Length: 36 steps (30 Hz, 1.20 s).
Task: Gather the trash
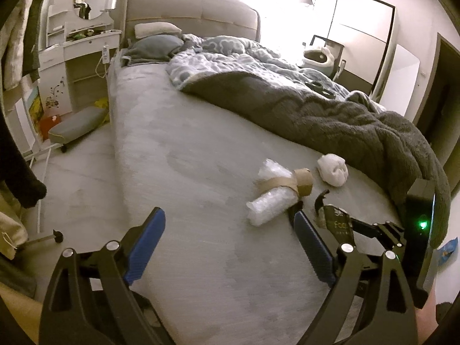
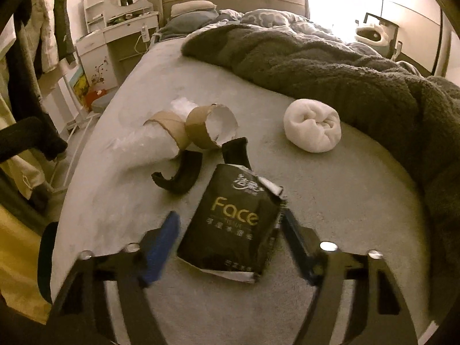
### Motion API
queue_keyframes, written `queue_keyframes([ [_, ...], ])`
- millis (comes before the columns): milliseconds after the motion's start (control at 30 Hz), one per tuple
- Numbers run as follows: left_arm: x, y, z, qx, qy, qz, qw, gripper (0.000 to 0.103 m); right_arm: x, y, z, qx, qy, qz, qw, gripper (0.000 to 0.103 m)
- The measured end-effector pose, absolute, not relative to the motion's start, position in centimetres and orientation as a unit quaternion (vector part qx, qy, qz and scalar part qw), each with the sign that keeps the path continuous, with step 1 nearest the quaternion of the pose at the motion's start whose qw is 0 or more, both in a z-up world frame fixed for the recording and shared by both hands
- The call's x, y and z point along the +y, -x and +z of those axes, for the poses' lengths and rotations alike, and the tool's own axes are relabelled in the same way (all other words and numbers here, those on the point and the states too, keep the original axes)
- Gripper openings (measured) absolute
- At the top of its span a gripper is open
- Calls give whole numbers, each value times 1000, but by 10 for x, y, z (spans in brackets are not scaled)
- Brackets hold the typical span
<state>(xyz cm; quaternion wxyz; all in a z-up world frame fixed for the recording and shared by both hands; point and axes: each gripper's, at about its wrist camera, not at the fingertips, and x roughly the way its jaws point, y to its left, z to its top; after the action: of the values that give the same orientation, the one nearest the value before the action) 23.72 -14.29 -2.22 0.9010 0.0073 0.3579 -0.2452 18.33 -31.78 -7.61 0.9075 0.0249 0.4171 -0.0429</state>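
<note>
Closing on the black tissue packet [image 2: 230, 224] is the step in hand, as we judge it: our right gripper [image 2: 230, 240] straddles the packet, which lies flat on the grey bed [image 2: 330, 258] near its foot, one blue pad at its torn right edge and the other a little apart from the left edge, so we read the jaws as not yet pinching. To do it well we should settle both pads low along the packet's sides, since the thin wrapper will likely crumple and slip if caught by one corner. Our left gripper [image 1: 230, 233] hovers with jaws spread wide and nothing between them, aimed at bare sheet just short of the bubble wrap bundle [image 1: 273, 192] banded with cardboard. Just beyond the packet lie a torn cardboard tube [image 2: 207, 129], two curled black scraps [image 2: 181, 178] and a balled white tissue [image 2: 312, 129], all close enough to be dragged along. A dark fleece blanket [image 2: 330, 72] crowds the right side.
</note>
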Motion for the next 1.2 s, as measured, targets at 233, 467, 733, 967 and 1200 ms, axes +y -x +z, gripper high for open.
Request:
queue_keyframes([
  [233,-162,-236,-30,364,-14,-254,896,93,-329,-174,-65,404,-30,-27,914,61],
  [467,-182,-233,-34,363,-25,-265,893,93,-350,-164,-53,387,-63,-18,920,61],
  [733,-215,-226,-49,375,-55,-290,879,79,-384,-151,-42,362,-101,-33,926,61],
  [967,-240,-228,-71,401,-67,-293,865,66,-406,-143,-39,354,-121,-29,927,61],
  [1200,-253,-236,-86,413,-63,-279,865,54,-423,-136,-37,349,-122,-27,929,61],
])
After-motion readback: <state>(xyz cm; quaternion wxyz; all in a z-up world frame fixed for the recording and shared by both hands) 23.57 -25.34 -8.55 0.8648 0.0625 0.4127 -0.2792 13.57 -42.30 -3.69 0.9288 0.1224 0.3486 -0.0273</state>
